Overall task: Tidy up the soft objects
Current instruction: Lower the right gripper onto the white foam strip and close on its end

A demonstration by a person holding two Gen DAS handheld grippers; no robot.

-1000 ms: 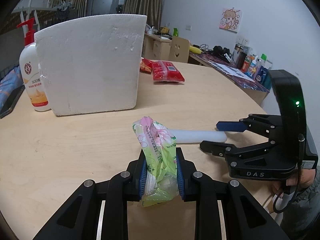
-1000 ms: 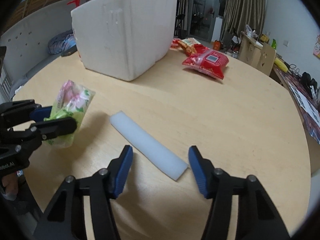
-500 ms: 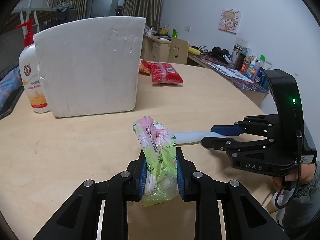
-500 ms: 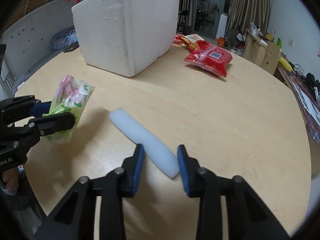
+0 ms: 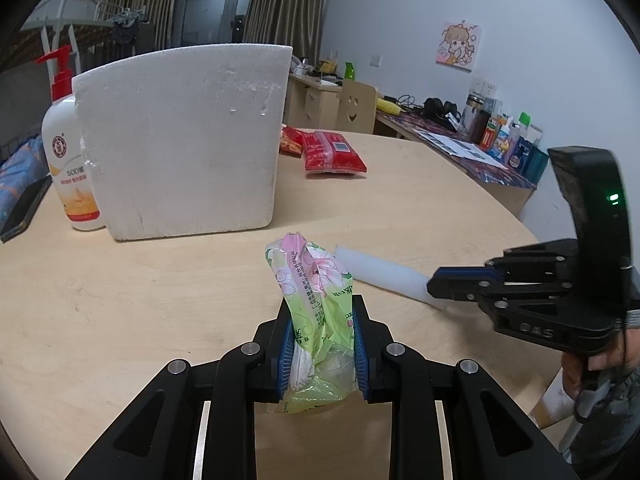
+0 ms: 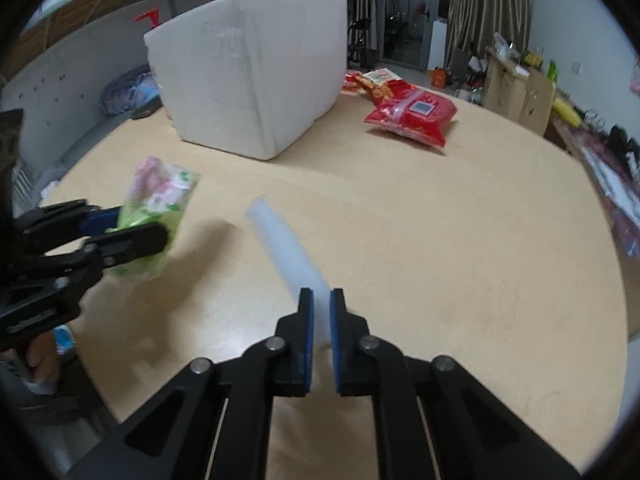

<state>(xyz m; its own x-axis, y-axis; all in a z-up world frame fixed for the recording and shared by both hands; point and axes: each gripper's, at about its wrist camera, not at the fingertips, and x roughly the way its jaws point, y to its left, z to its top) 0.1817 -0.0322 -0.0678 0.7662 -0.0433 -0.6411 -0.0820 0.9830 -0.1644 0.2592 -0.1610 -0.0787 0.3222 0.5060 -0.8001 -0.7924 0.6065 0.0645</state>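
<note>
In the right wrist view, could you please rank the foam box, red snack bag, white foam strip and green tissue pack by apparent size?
1. Foam box
2. White foam strip, though it looks bigger for being nearer the camera
3. Red snack bag and green tissue pack: too alike to rank; the pack is partly hidden.

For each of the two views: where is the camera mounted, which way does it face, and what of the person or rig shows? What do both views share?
Left wrist: sits on the left gripper, looking forward and down over the table; its fingers pinch a green packet; the right gripper and a hand show at right.
Right wrist: sits on the right gripper, shut on the white foam strip; the left gripper shows at left.
Shared: packet, strip, foam box, red pouch.
</note>
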